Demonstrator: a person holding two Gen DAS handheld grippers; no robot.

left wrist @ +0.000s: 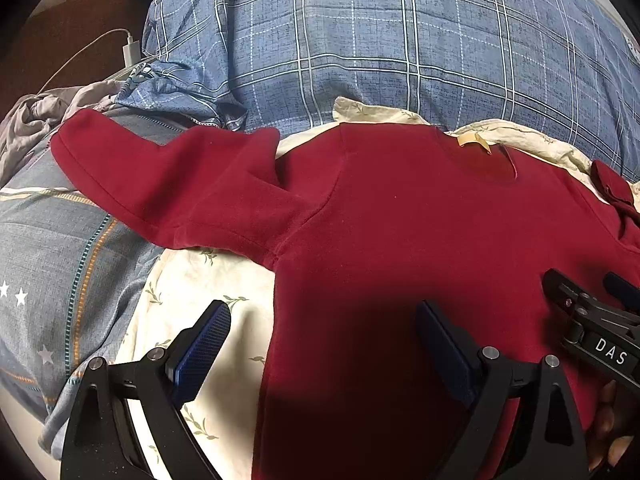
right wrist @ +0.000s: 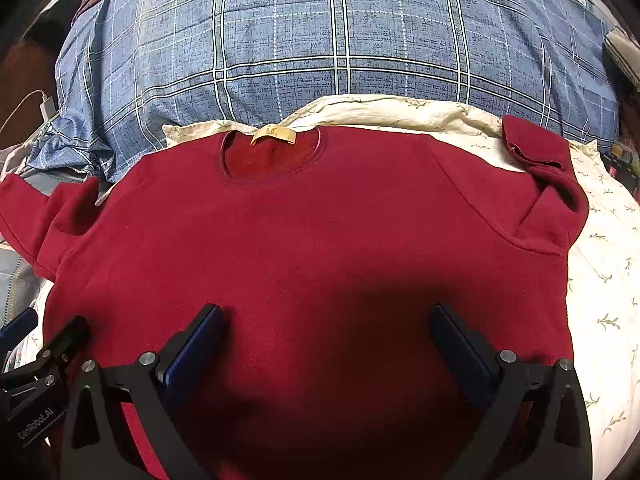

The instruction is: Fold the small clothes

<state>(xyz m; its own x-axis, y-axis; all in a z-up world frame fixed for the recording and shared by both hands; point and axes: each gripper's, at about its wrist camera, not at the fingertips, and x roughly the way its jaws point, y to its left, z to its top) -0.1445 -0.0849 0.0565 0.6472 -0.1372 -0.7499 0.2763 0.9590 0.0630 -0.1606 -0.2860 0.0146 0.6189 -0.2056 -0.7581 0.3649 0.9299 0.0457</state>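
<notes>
Left tongs point(left wrist: 324, 344) spread wide, holding nothing: two black arms tipped with blue ribbed pads point(left wrist: 208, 344), one pad over cream sheet, the other over red cloth. Right tongs point(right wrist: 326, 344) likewise spread wide and empty, both pads above the garment's lower body. Beneath both, one small red sweater point(right wrist: 320, 240), soft fleecy knit, lying flat and face up on a cream sheet point(right wrist: 608, 288) printed with green sprigs. Round neckline with one tan label point(right wrist: 274, 135) at the collar. Two sleeves: left sleeve point(left wrist: 160, 184) stretched out straight, seen whole only from the left wrist; right sleeve point(right wrist: 548, 176) bent back on itself at the cuff, clearest from the right wrist. Behind the collar, a blue plaid quilt point(right wrist: 320, 40), puffy and creased. At far left, only in part, one white charger point(left wrist: 131, 51) with its cable.
</notes>
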